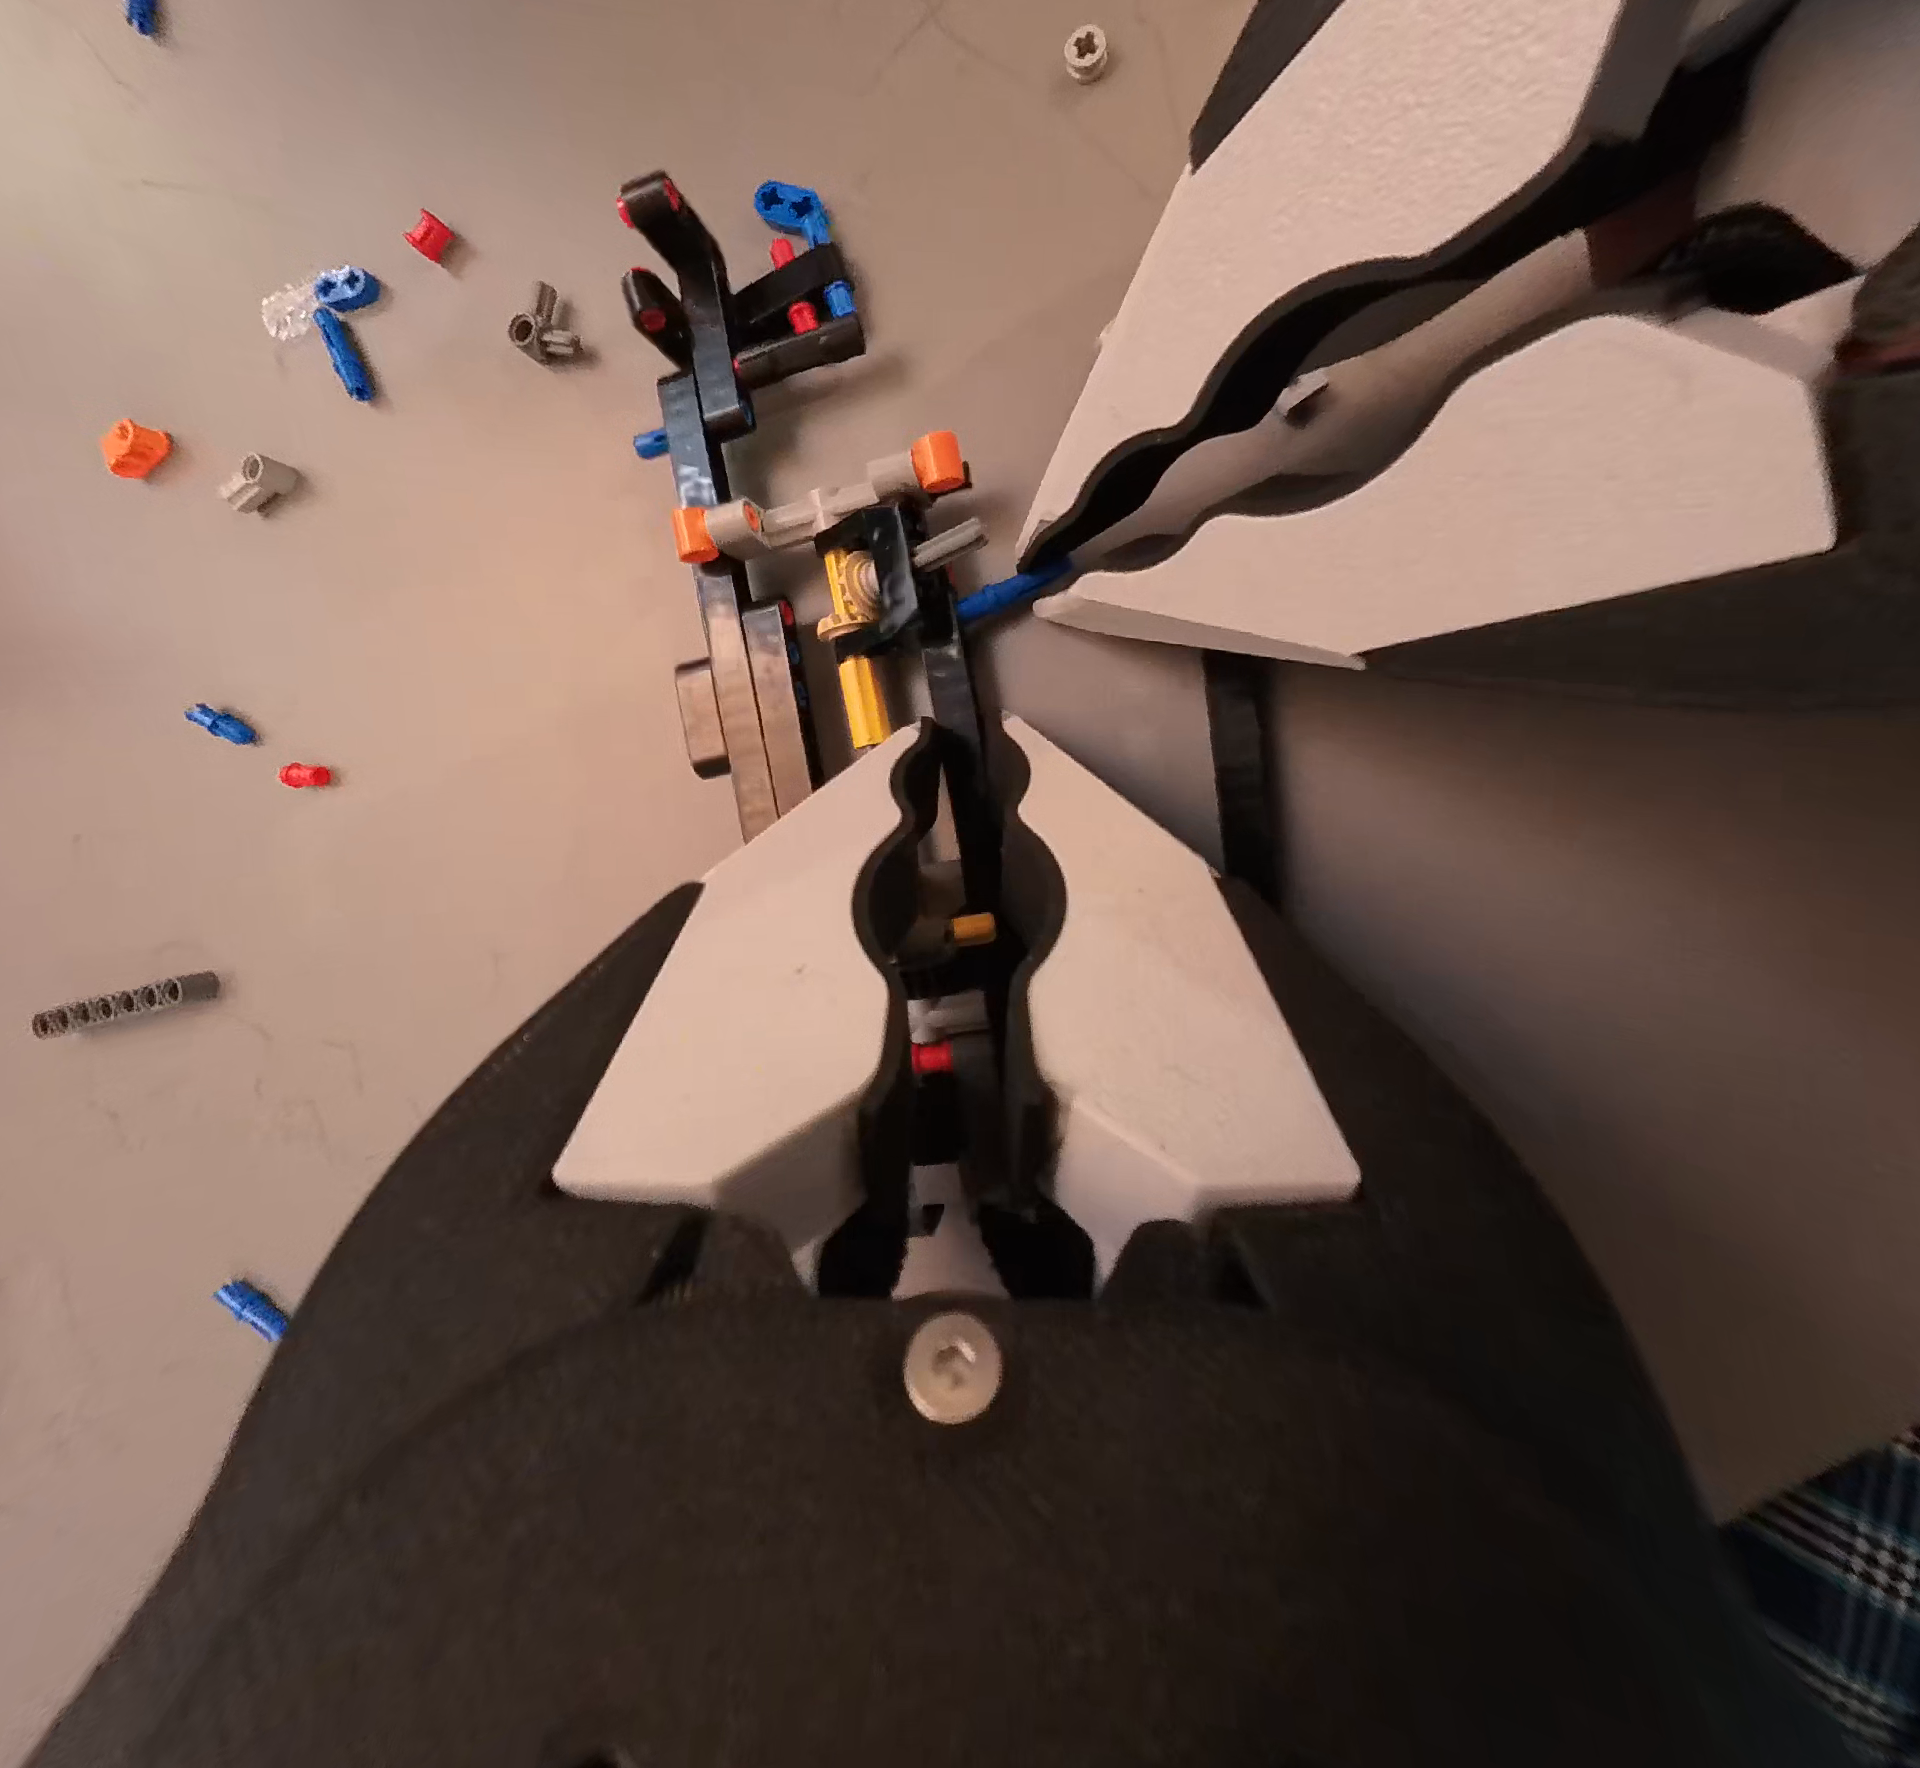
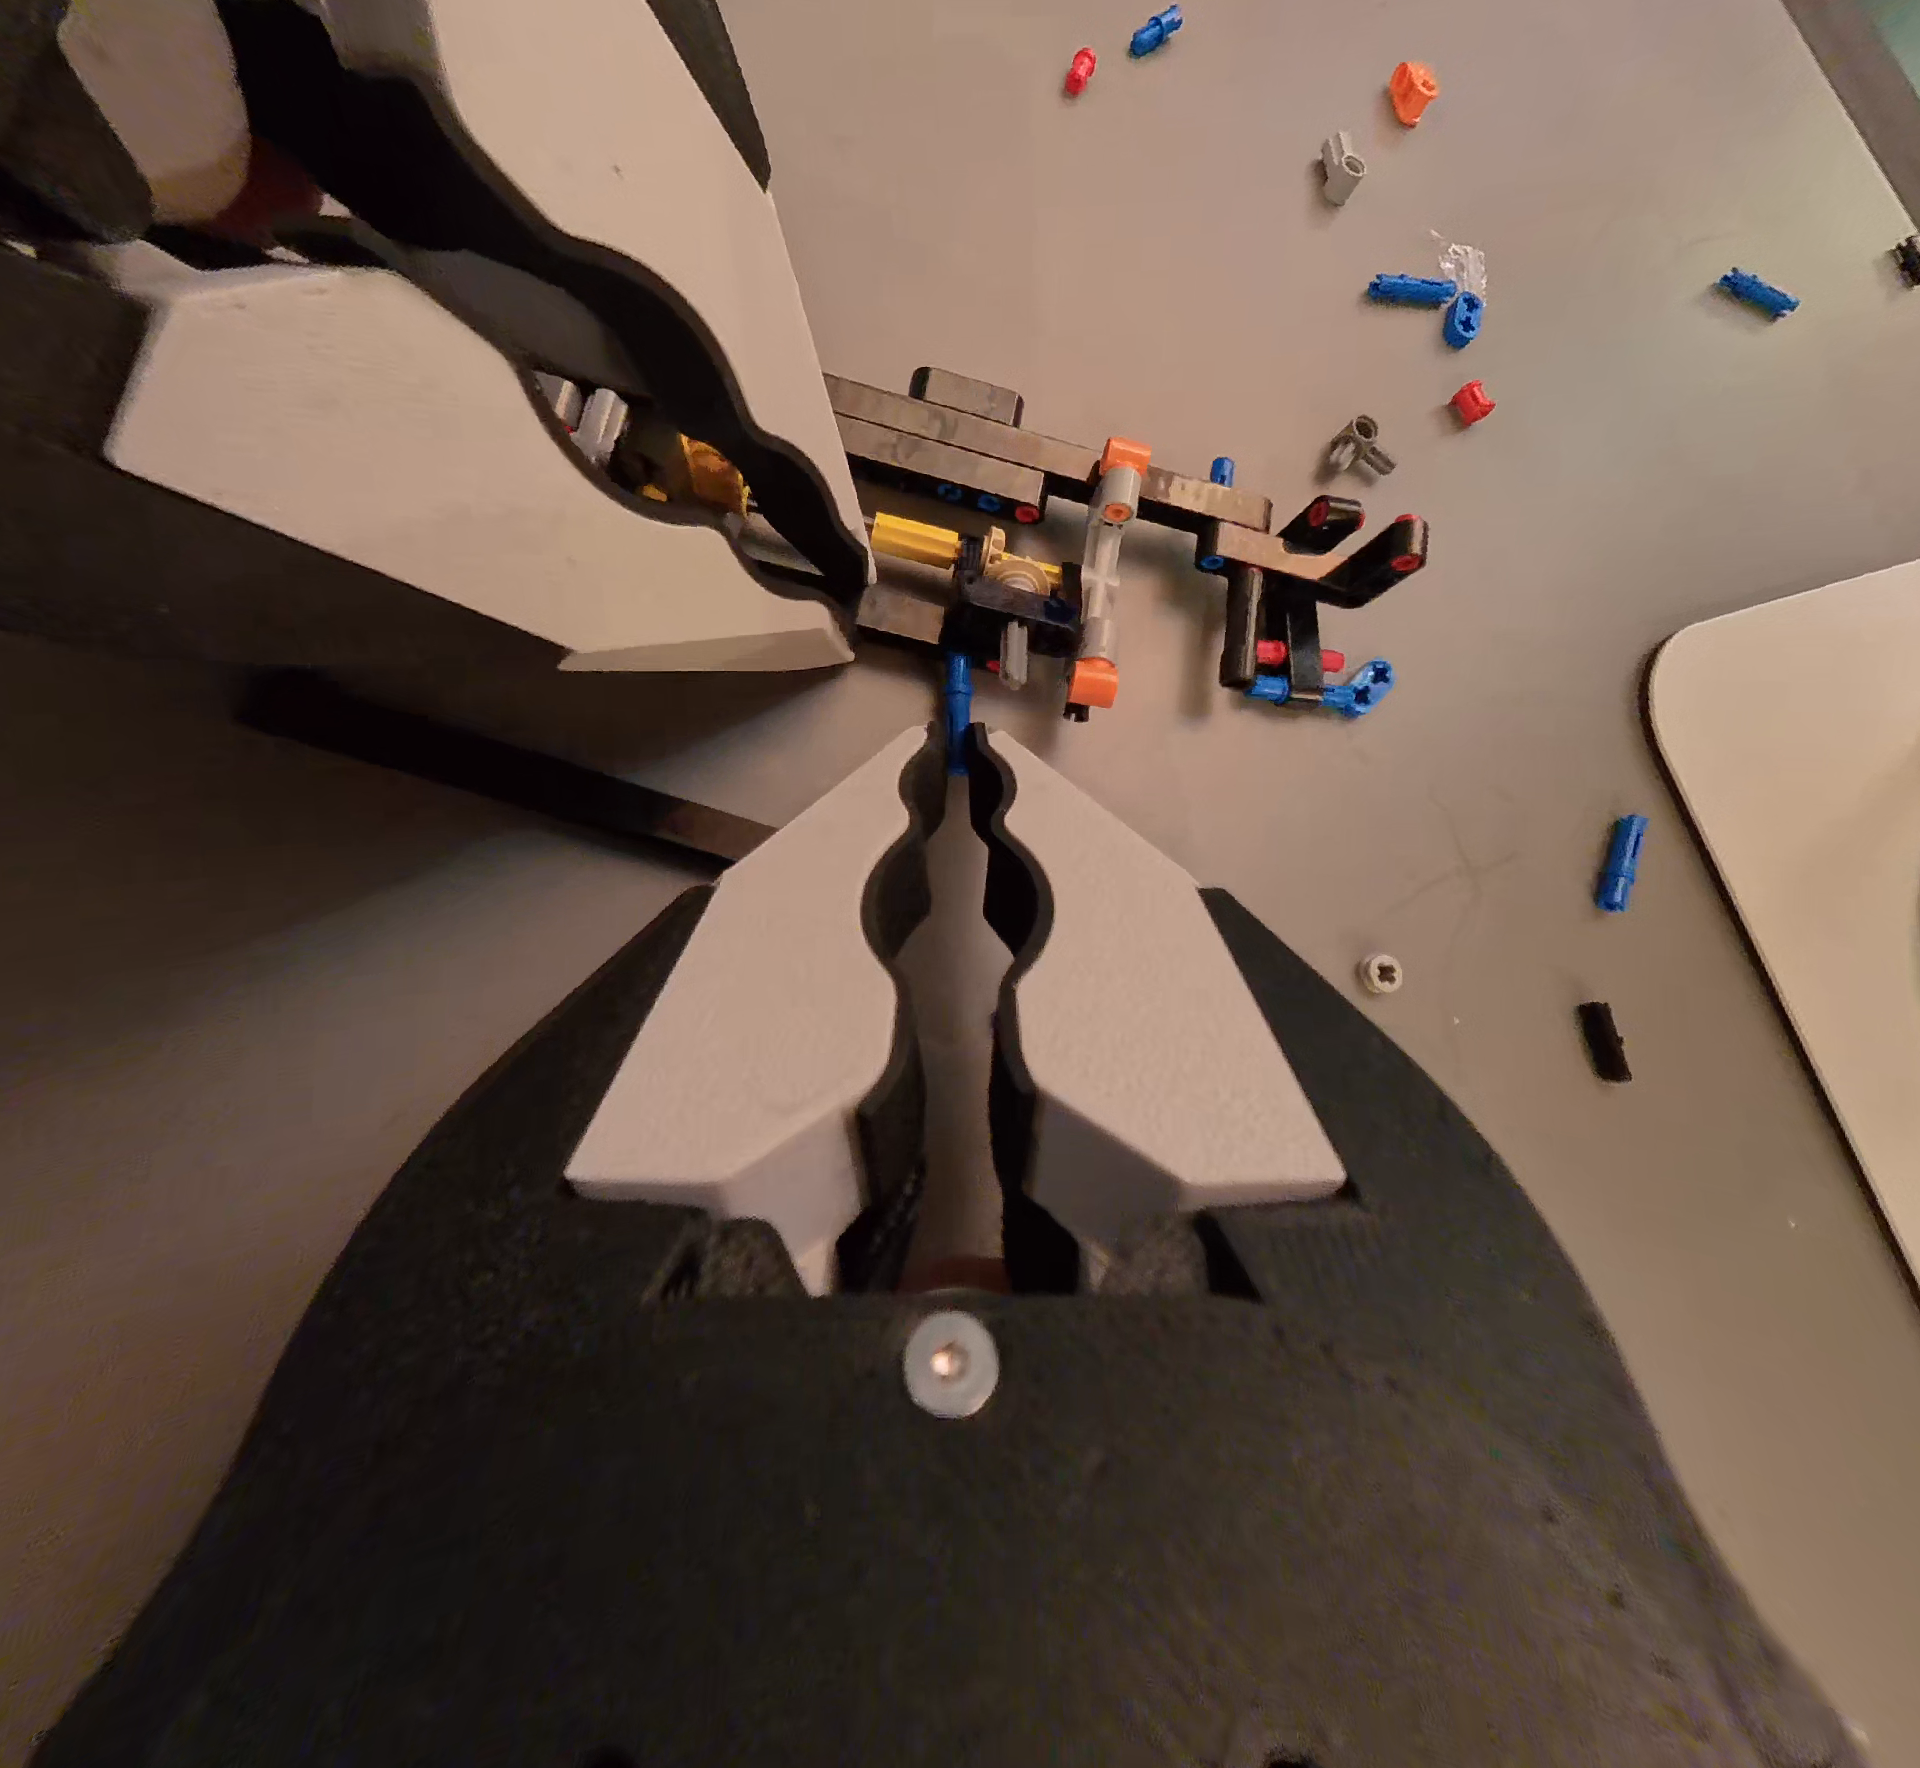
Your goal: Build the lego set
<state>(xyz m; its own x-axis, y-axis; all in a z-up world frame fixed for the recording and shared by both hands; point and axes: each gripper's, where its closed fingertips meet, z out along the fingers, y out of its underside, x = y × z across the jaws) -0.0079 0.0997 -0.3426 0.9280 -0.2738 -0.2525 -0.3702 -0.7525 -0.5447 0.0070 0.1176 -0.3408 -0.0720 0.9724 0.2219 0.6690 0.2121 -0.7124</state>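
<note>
A partly built lego assembly of black beams with yellow, orange, grey and blue parts lies on the grey table; it also shows in the right wrist view. My left gripper is shut on a black beam at the near end of the assembly. My right gripper is shut on a blue pin whose far end sits at the side of the assembly. In the left wrist view the right gripper comes in from the right with the blue pin.
Loose blue, red, orange and grey lego parts lie scattered on the table, such as a grey beam and an orange bush. A pale board lies at the table's right side in the right wrist view. My two grippers' fingertips are within a few centimetres of each other. Both grippers' tips are roughly 25 centimetres from the orange bush. Seen from the right wrist view as well.
</note>
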